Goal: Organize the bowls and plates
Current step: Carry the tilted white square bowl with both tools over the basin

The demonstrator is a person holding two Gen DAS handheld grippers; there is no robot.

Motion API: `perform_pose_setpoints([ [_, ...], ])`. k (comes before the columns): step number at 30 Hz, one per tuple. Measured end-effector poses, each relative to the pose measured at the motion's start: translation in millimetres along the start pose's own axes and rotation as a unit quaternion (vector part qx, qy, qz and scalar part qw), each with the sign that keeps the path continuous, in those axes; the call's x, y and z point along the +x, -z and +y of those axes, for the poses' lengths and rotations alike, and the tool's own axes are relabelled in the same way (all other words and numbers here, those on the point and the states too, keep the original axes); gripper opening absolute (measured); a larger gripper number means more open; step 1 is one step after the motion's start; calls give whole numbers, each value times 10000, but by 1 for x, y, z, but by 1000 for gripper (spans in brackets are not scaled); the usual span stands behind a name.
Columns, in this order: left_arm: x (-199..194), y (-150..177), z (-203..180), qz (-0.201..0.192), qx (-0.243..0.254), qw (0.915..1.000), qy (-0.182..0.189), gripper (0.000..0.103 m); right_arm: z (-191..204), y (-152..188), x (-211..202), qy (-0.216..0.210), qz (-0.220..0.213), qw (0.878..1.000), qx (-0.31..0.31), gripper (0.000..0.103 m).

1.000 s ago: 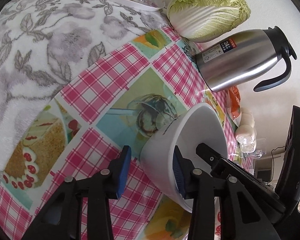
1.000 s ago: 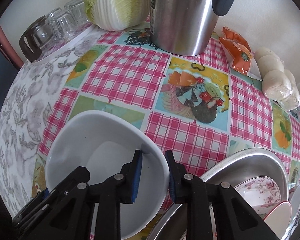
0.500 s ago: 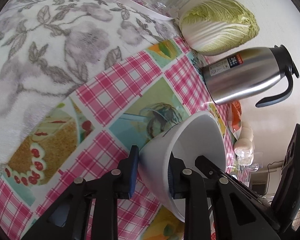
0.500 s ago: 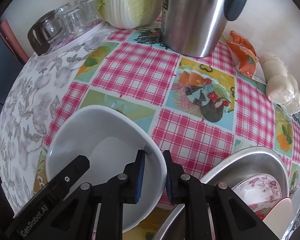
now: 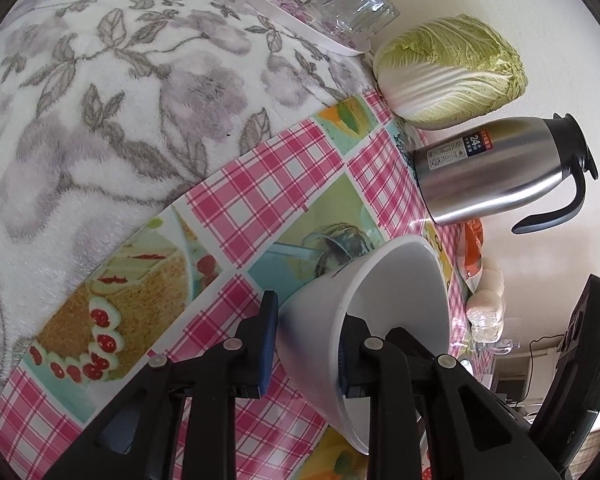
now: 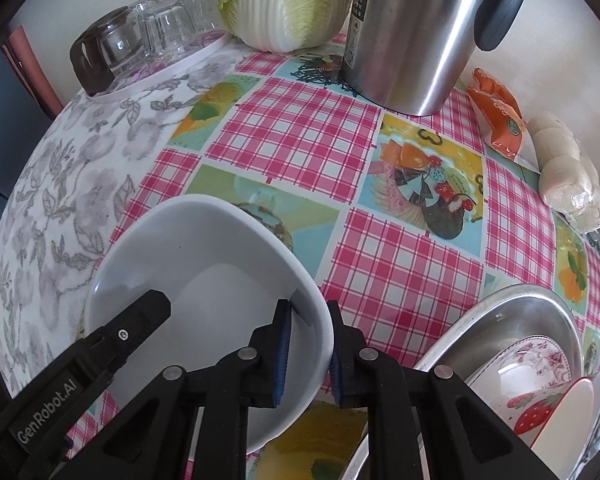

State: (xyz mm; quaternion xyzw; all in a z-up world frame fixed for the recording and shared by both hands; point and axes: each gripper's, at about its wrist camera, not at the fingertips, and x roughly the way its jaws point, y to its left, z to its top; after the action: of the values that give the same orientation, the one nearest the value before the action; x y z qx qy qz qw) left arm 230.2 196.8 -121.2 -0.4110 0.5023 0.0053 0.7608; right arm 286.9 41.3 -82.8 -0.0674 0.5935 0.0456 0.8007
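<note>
The white bowl (image 6: pixel 204 300) is pinched at its rim by the right claw (image 6: pixel 306 344), one pad inside and one outside. On the opposite side the wall is now clamped by the left claw (image 5: pixel 306 344), whose jaws stood wide a second ago and have since closed around it. The bowl is held tilted over the checked worktop (image 6: pixel 312 136), so a handover or two-handed carry seems in progress. Just beside it, more dishes wait in a steel basin (image 6: pixel 512 312). Farther off stand a steel jug (image 6: pixel 412 36) and a cabbage (image 6: pixel 284 4)
</note>
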Motion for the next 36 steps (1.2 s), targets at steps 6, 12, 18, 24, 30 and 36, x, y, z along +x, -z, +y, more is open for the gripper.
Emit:
perform_pose_setpoints([
  [6, -2, 0, 1, 7, 6, 10000, -2, 21, 7, 1, -7, 125, -102, 9997, -185, 15],
  [12, -7, 1, 5, 86, -169, 9997, 153, 16, 8, 2, -18, 172, -190, 9994, -249, 11],
  [18, -9, 5, -6, 144, -72, 9995, 261, 16, -3, 4, -29, 203, -310, 9993, -70, 9],
  [24, -18, 9, -19, 114, -29, 9991, 406, 16, -12, 6, -43, 264, -461, 9986, -48, 9],
  [30, -34, 13, -35, -18, 58, 9987, 511, 16, -18, 10, -66, 277, -658, 9974, -43, 9],
  [36, -62, 24, -59, -265, 290, 9974, 612, 16, -27, 16, -100, 257, -934, 9953, -19, 9],
])
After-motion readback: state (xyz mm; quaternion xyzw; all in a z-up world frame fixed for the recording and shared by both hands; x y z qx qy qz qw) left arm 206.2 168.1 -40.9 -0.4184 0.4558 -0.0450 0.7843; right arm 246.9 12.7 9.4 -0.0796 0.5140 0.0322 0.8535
